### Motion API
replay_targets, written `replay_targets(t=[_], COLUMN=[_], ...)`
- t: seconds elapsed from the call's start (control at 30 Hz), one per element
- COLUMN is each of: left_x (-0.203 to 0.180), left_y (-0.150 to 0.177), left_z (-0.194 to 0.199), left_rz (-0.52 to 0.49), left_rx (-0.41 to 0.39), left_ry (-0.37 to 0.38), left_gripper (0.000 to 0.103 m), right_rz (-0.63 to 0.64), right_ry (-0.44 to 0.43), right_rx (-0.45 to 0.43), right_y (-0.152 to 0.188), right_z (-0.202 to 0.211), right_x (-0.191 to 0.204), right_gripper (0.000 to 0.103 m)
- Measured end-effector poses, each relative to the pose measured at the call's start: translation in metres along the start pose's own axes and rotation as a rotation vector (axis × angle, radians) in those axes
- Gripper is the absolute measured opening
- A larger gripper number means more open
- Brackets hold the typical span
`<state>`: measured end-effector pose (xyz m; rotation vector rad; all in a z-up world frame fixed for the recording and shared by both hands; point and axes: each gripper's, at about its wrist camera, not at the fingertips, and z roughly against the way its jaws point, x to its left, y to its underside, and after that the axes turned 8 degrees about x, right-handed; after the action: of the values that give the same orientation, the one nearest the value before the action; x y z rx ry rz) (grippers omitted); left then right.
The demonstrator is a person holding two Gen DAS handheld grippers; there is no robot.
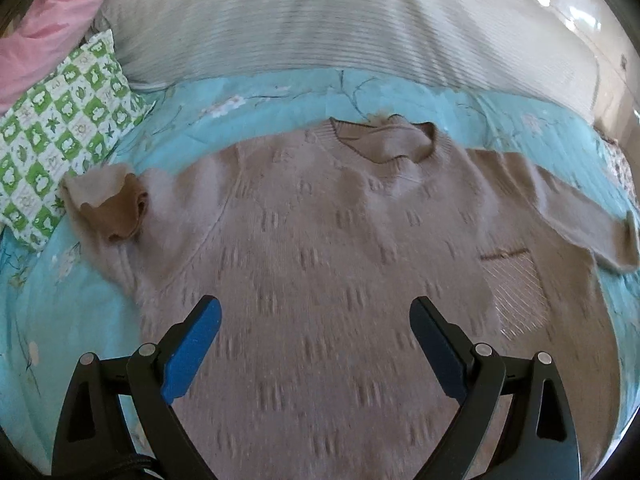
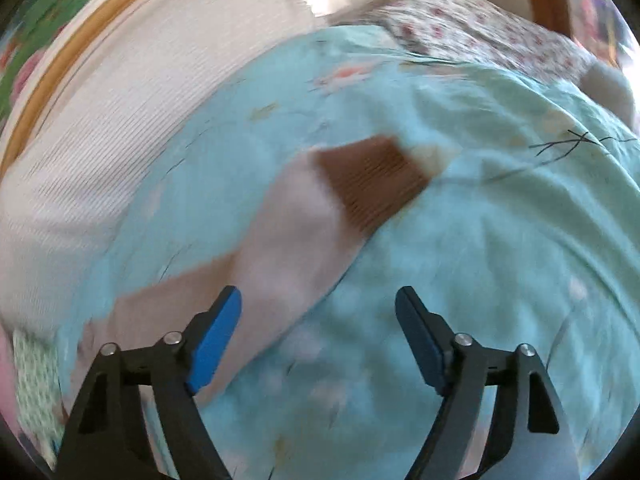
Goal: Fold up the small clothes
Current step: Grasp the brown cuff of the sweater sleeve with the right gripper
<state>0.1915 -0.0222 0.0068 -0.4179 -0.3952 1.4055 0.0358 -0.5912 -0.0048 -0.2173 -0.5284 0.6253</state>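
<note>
The sweater is lying flat on the bed, spread over the turquoise sheet, front up, neckline pointing toward the white striped bedding. In the left wrist view one sleeve is stretching out straight to the right, while the other sleeve is lying bunched at the left, its brown cuff turned over beside the green checked pillow. A pink cover is sitting behind that pillow.

The left tool is hanging over the lower body of the sweater, its blue pads standing wide apart with only knit fabric showing below, nothing gripped.

Over to the right wrist view, and it is blurring heavily. The right tool is hovering over the sheet with its jaws well apart and nothing held; a sleeve is running diagonally away from its left finger and ending in a ribbed brown cuff. Whether that finger is touching the sleeve, I cannot tell. A floral cloth is lying at the far edge of the bed.
</note>
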Motion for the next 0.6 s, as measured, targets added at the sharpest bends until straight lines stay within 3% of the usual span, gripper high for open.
replay_targets(t=[0.2,0.27,0.3,0.33,0.5,0.6], left_x=[0.009,0.009,0.009,0.009,0.009,0.009], left_y=[-0.008,-0.007,-0.007,-0.006,-0.001,0.003], left_z=[-0.026,-0.032,-0.034,-0.035,-0.033,-0.028], left_rz=[0.039,0.042,0.041,0.039,0.036,0.036], left_rx=[0.033,0.044,0.047,0.051,0.051,0.055], left_ry=[-0.007,-0.005,-0.005,-0.004,0.015,0.029], left_gripper=[0.096,0.096,0.096,0.096,0.096,0.096], right_rz=[-0.089,-0.078,-0.081,-0.084,0.018,0.152], right_ry=[0.003,0.015,0.006,-0.009,-0.052,-0.151], right_rx=[-0.025,-0.039,-0.036,-0.033,-0.078,-0.079], right_y=[-0.043,-0.05,-0.052,-0.053,-0.037,-0.012], right_z=[-0.03,-0.031,-0.033,-0.033,-0.008,0.014], right_x=[-0.019,-0.016,-0.016,-0.016,0.021,0.078], right_gripper=[0.065,0.043,0.022,0.009,0.009,0.009])
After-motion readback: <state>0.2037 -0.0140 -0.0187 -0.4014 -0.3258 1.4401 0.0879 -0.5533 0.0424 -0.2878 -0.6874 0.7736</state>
